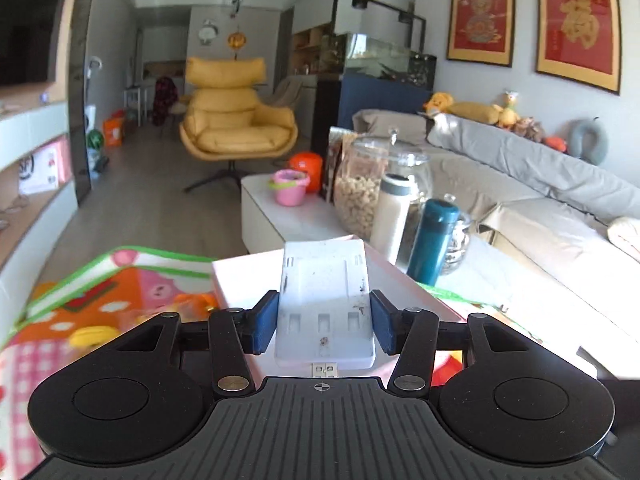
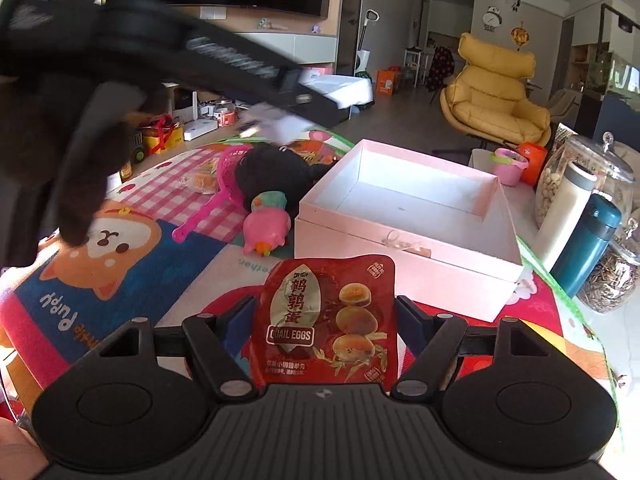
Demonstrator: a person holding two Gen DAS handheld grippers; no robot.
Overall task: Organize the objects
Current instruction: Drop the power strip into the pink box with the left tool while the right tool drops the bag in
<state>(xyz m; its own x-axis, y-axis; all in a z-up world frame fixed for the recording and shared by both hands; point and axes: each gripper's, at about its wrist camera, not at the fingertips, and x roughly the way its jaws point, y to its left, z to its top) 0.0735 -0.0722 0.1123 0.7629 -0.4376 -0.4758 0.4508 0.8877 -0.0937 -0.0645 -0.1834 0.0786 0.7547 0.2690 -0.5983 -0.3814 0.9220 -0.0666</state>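
My left gripper is shut on a white plastic charger-like device and holds it above the near edge of the pink box. My right gripper is shut on a red quail eggs packet, held upright just in front of the open pink box, whose inside is empty. In the right wrist view the left gripper shows blurred at the upper left, over the mat, with the white device in it.
A colourful play mat carries a pink toy bird, a pink net scoop, a black plush and a wrapped snack. Right of the box stand a teal flask, a white flask and glass jars.
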